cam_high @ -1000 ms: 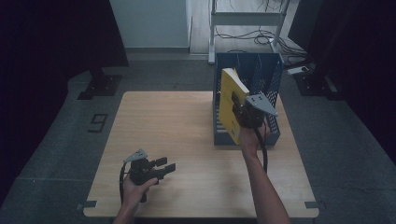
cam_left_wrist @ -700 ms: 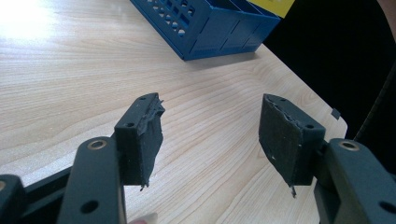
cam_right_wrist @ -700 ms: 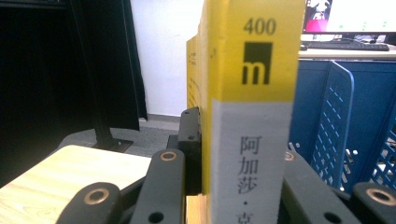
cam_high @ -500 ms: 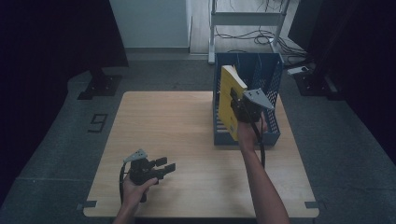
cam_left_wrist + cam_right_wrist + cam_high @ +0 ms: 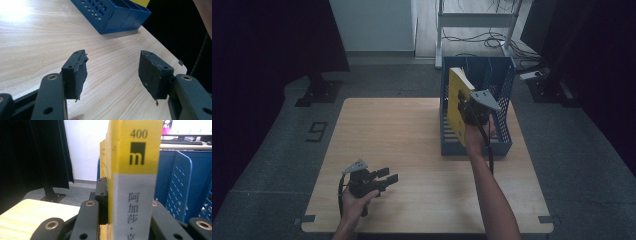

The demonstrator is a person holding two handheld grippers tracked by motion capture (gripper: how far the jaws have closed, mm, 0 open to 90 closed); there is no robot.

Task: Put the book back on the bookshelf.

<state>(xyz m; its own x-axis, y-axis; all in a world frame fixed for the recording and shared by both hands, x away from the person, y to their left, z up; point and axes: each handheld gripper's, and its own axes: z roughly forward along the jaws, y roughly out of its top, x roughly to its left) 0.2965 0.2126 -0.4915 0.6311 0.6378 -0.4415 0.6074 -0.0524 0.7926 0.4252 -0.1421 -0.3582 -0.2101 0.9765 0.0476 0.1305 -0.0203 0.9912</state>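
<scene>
Carried slightly toward 12 o'clock since a second ago, the yellow book stands upright over the blue file rack, clamped by the right gripper for slotting in. At 7 o'clock, the left gripper idles wide open, holding nothing.

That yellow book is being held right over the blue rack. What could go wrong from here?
The right gripper pinches the yellow book by its spine edge alone, so the book might swing or slip loose. It leans above the blue rack, so a corner could catch a divider instead of dropping into a slot. The rack stands near the table edge, so a hard push may shift it. The left gripper rests far off, open, too distant to steady anything.
</scene>
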